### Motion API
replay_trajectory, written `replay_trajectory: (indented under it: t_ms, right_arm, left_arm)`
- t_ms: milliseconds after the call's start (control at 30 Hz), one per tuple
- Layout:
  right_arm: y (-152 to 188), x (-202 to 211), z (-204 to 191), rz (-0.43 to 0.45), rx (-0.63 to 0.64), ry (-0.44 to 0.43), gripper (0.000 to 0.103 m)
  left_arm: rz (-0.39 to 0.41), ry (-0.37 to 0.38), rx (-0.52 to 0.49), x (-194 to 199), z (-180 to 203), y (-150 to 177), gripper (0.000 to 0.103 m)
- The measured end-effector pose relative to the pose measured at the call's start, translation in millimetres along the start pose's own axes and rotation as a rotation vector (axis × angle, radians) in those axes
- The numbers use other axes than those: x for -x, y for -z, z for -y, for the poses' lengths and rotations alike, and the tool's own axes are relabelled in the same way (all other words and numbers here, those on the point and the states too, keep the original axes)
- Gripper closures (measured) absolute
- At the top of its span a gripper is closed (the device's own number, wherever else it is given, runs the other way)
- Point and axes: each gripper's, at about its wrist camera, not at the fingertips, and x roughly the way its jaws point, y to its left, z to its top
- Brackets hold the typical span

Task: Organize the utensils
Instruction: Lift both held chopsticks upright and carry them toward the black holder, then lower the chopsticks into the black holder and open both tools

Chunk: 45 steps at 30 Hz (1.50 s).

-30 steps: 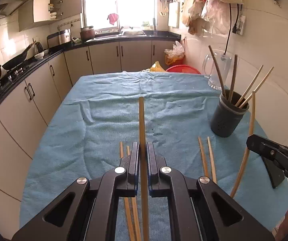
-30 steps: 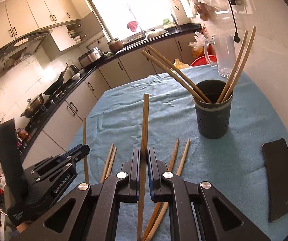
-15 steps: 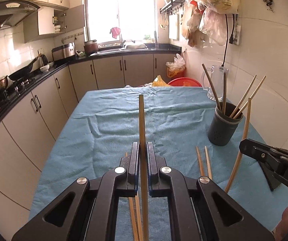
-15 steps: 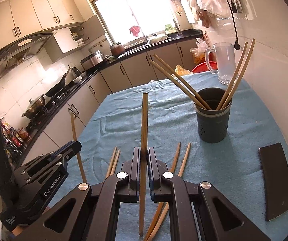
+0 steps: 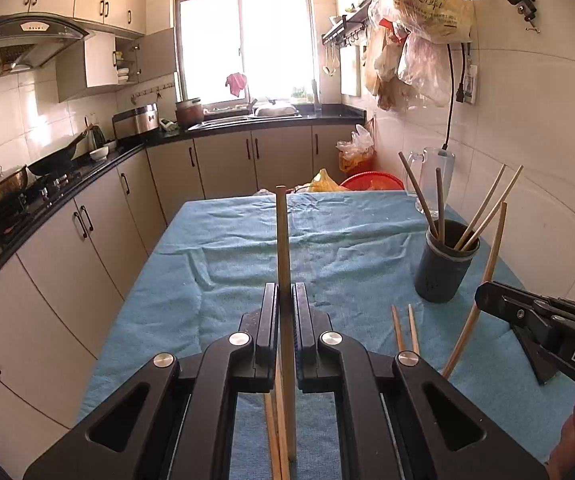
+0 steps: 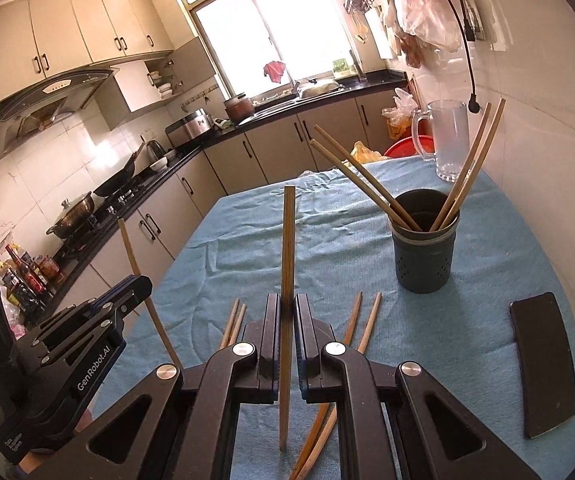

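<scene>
My left gripper is shut on a wooden chopstick that stands up between its jaws. In the same way my right gripper is shut on another chopstick. Both are held above a table under a blue cloth. A dark grey utensil holder with several chopsticks in it stands at the right of the table; in the left wrist view the holder is ahead and to the right. Loose chopsticks lie on the cloth below the grippers.
A clear plastic jug stands behind the holder near the tiled wall. A flat black object lies on the cloth at the right. Kitchen counters with a stove and pans run along the left. Plastic bags hang on the right wall.
Both grippers have risen a little with their chopsticks still held; the table and holder sit lower and further off in both views. The grips are unchanged.
</scene>
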Motion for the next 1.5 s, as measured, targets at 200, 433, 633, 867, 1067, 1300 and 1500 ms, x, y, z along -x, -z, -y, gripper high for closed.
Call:
replay_trajectory:
  t_ms: [200, 433, 633, 867, 1067, 1300, 1500]
  right_arm:
    - [-0.5, 4.1, -1.7, 0.013, 0.006, 0.0, 0.096]
    - [-2.3, 11.7, -3.0, 0.029, 0.008, 0.006, 0.096]
    - [-4.3, 19.5, -1.1, 0.048, -0.002, 0.01, 0.096]
    - [-11.9, 30.6, 8.2, 0.077, -0.022, 0.013, 0.096]
    - [-25.2, 47.8, 29.7, 0.119, -0.065, 0.027, 0.096]
    - [-48.0, 75.9, 59.3, 0.188, -0.119, 0.061, 0.096]
    - [-69.2, 93.6, 81.7, 0.234, -0.152, 0.084, 0.096]
  left_arm:
    - [0.013, -0.004, 0.001, 6.3, 0.5, -1.1, 0.097]
    - [0.015, 0.022, 0.032, 11.1, -9.5, -4.8, 0.097]
    - [0.007, 0.053, 0.095, 13.0, -28.3, -13.1, 0.097]
    - [0.017, 0.069, 0.118, 18.0, -33.4, -23.0, 0.097]
    - [0.008, 0.116, 0.115, 18.8, -27.6, -35.8, 0.097]
    - [0.006, 0.186, 0.099, 19.6, -9.4, -58.0, 0.097]
    - [0.009, 0.259, 0.083, 19.1, 16.0, -86.7, 0.097]
